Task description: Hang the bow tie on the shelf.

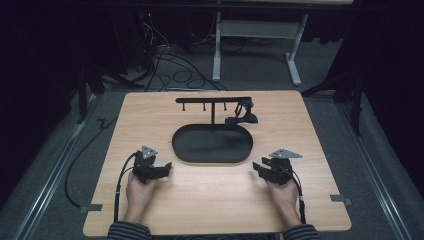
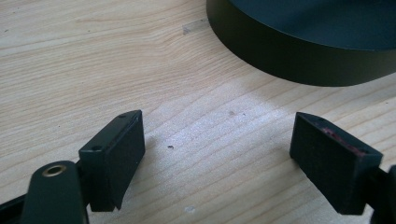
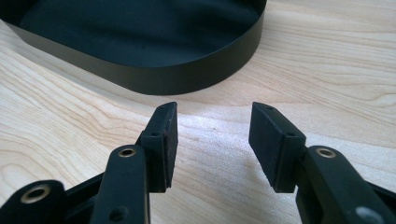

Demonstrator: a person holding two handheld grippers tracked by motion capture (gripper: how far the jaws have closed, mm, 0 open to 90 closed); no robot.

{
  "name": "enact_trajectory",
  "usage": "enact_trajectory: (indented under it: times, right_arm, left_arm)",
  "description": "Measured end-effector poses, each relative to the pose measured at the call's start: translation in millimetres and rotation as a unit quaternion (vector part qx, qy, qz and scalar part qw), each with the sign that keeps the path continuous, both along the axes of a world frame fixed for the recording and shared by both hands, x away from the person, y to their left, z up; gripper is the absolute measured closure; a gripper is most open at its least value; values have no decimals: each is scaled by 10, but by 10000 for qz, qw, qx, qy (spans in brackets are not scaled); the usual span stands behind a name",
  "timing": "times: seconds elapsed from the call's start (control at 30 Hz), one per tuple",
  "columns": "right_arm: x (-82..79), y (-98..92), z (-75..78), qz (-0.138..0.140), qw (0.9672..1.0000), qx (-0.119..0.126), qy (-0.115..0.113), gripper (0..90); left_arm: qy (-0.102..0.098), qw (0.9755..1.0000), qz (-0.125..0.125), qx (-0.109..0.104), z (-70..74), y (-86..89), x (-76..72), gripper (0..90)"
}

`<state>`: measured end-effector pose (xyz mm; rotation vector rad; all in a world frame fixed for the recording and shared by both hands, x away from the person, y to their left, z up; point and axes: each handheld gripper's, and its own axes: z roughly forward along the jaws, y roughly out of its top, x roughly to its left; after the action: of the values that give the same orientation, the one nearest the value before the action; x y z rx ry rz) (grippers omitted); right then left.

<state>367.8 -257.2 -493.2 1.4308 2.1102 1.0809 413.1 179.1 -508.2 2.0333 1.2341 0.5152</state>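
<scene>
A black oval tray (image 1: 212, 145) sits in the middle of the wooden table (image 1: 150, 115), with a black T-shaped rack (image 1: 213, 101) rising from its far side. A dark object (image 1: 242, 115) hangs from the rack's right end. My left gripper (image 1: 167, 166) rests on the table left of the tray, jaws wide open with bare wood between them (image 2: 217, 154). The tray's wall (image 2: 299, 65) lies just ahead of it. My right gripper (image 1: 256, 166) rests right of the tray, open and holding nothing (image 3: 212, 140), with the tray's rim (image 3: 163, 74) ahead.
Cables (image 1: 175, 70) and the white legs of another table (image 1: 217, 50) lie on the grey floor beyond the table. Two grey tape tabs (image 1: 341, 199) mark the table's near corners. Dark stands flank both sides.
</scene>
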Motion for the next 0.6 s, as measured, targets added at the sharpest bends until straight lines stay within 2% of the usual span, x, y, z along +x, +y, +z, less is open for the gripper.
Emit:
enact_trajectory:
  times: [0.37,0.53,0.6]
  right_arm:
    - [32,69,-87,-73,9994,-327,78,508]
    - [31,130,-91,18,9975,-705,-29,463]
    - [35,125,-92,9,9977,-674,-3,455]
  left_arm:
    - [0,10000,0,2,0,0,0,185]
    - [0,10000,0,4,0,0,-1,185]
    - [-9,10000,7,8,-1,-2,-1,184]
